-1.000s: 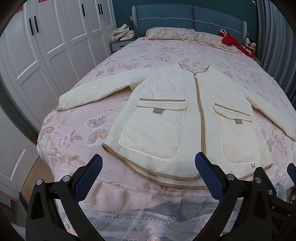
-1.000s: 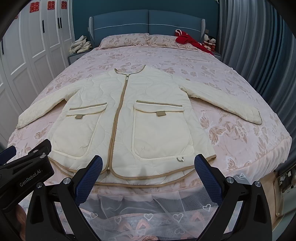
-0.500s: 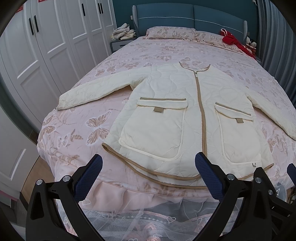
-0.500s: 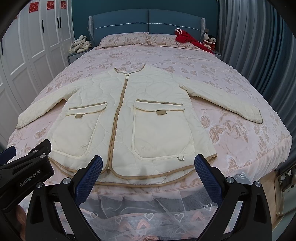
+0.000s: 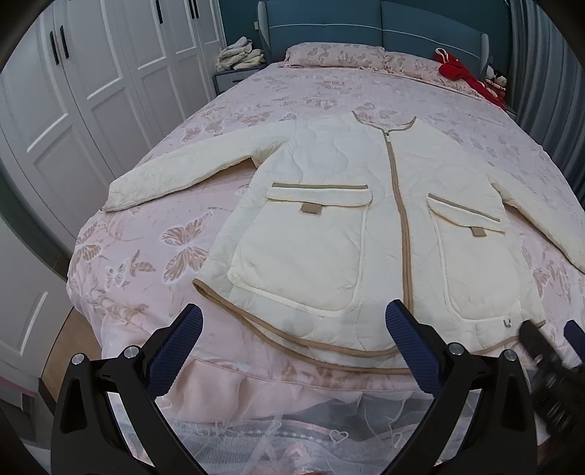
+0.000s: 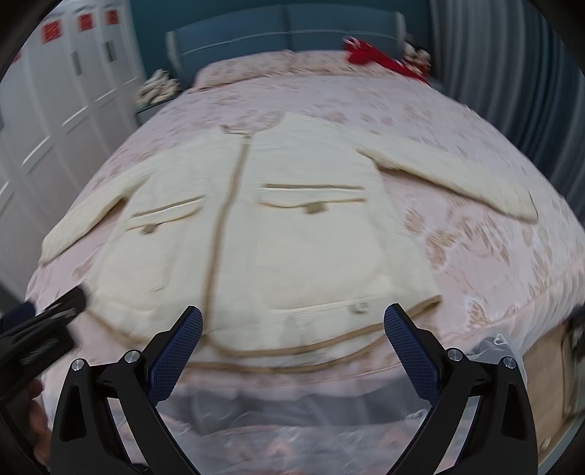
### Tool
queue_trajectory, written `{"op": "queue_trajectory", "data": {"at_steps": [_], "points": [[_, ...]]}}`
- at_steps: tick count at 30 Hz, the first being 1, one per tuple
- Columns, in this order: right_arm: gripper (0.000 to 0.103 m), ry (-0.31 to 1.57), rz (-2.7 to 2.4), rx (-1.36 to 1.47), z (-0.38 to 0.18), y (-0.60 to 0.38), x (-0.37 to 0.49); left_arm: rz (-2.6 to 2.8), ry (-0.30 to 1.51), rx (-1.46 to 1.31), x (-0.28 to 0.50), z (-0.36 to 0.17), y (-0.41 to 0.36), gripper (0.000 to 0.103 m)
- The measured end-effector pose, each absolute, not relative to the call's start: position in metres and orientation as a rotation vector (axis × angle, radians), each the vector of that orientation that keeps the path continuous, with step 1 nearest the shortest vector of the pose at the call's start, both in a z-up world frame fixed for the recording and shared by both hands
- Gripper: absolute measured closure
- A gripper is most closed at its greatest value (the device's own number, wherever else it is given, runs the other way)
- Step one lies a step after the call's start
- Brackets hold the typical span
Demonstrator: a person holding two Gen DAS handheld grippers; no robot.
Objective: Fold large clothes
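The fingers [image 5: 411, 345] of the left gripper [image 5: 292, 339] stand wide apart with nothing between them, hovering over the foot edge of the bed [image 5: 139, 277]. The right gripper [image 6: 292, 341] is spread just as wide, its fingers [image 6: 409, 347] also bare of cloth; that view is smeared by motion blur, so fine detail there is uncertain.

The quilted cream jacket [image 5: 329, 219] lies face up and flat on the bed, zipped shut, collar toward the headboard and hem toward the grippers. In the left view its tan-bound hem [image 5: 292, 345] curves across the gap between the two fingers, just beyond their tips and seemingly not touching them. The tan zipper [image 5: 400, 226] runs down toward the right-hand fingertip. In the right view the hem [image 6: 310, 350] likewise passes between the fingers, close ahead of them. Both sleeves are spread outward: one sleeve [image 5: 190, 171] reaches toward the wardrobe side, the other sleeve [image 6: 449, 179] toward the curtain side. Two flapped patch pockets [image 5: 307, 248] sit either side of the zipper.

Around the jacket is the pink butterfly-print bedspread [image 5: 120, 263], with a lace bed skirt [image 5: 256, 438] below the fingers. Farther off are pillows [image 5: 334, 56], a blue headboard [image 5: 365, 29], a red garment [image 5: 460, 71], white wardrobe doors [image 5: 91, 91] and folded cloths on a nightstand [image 5: 239, 56].
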State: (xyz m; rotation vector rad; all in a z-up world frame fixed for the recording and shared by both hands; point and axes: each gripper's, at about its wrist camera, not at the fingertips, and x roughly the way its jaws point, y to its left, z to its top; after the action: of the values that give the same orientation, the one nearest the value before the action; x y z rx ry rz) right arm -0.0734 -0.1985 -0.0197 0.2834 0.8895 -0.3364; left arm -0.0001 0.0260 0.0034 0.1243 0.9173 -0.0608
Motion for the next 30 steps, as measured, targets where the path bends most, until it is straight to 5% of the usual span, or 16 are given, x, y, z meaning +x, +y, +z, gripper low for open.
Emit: {"op": "queue_trajectory", "data": {"at_steps": [16, 25, 27, 29, 30], "points": [[0.005, 0.725, -0.840, 0.842, -0.093, -0.570, -0.059, 0.044, 0.958, 0.006, 0.102, -0.036, 0.026, 0.005], [0.006, 0.656, -1.010, 1.002, -0.141, -0.664, -0.058, 0.074, 1.069, 0.091, 0.139, -0.062, 0.015, 0.005], [0.028, 0.643, -0.984, 0.993, -0.141, -0.669, -0.045, 0.063, 1.070, 0.091, 0.142, -0.066, 0.015, 0.005], [0.074, 0.659, -0.963, 0.987, -0.138, -0.669, -0.034, 0.049, 1.065, 0.065, 0.146, -0.068, 0.018, 0.005], [0.085, 0.663, -0.957, 0.975, -0.133, -0.670, -0.022, 0.043, 1.069, 0.053, 0.148, -0.068, 0.018, 0.005]]}}
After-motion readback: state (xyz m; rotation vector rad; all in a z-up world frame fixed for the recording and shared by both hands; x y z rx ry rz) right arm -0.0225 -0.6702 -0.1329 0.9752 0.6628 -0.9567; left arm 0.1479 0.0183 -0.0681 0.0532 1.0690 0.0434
